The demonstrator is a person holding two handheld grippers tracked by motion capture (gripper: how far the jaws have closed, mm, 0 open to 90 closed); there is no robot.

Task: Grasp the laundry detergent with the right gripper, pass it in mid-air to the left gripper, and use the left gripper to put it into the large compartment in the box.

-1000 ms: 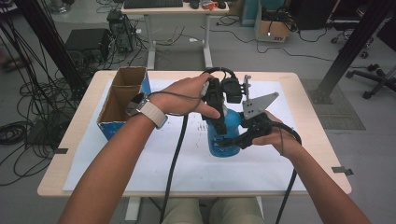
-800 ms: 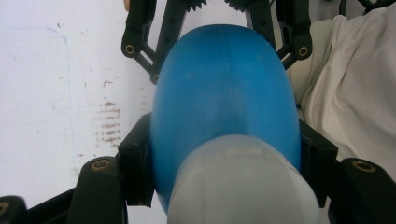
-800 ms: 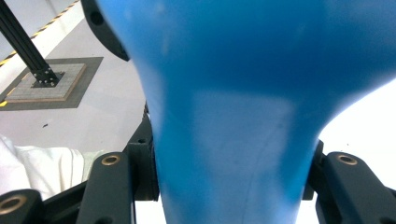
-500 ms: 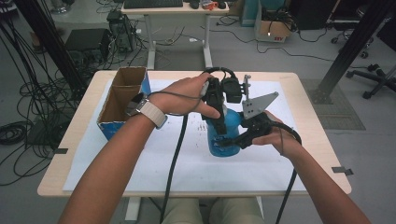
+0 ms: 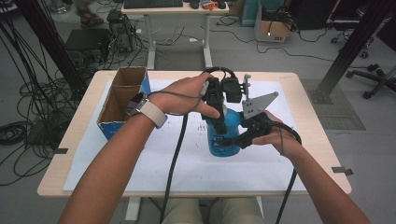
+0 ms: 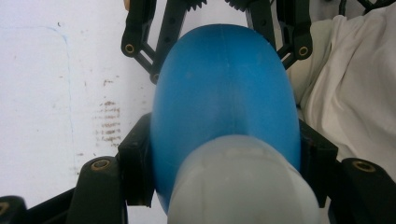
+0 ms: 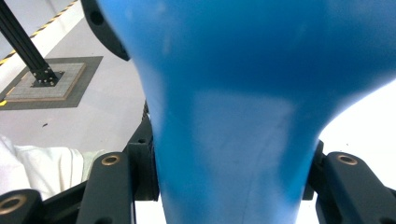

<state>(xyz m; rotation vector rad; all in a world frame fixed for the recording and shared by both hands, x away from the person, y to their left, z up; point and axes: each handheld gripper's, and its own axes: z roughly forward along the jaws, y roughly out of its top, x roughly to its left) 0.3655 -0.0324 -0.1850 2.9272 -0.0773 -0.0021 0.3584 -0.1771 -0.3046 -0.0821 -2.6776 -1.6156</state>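
The blue bottle (image 5: 225, 135) stood upright on the white sheet (image 5: 140, 158), right of the cardboard box (image 5: 122, 100). The left gripper (image 5: 218, 122) clamped its upper part near the pale cap (image 6: 240, 186), while the right gripper (image 5: 229, 141) gripped its body from the side.

Blue plastic bottle (image 5: 223, 140) standing upright mid-surface (image 5: 163, 182) on the white sheet. Wide rounded body, tapers to a narrower neck; pale whitish cap (image 6: 238, 186) on top. Clamped on both sides: left hand-held gripper (image 5: 215, 108) at the neck/top, right hand-held gripper (image 5: 233, 140) around the body.
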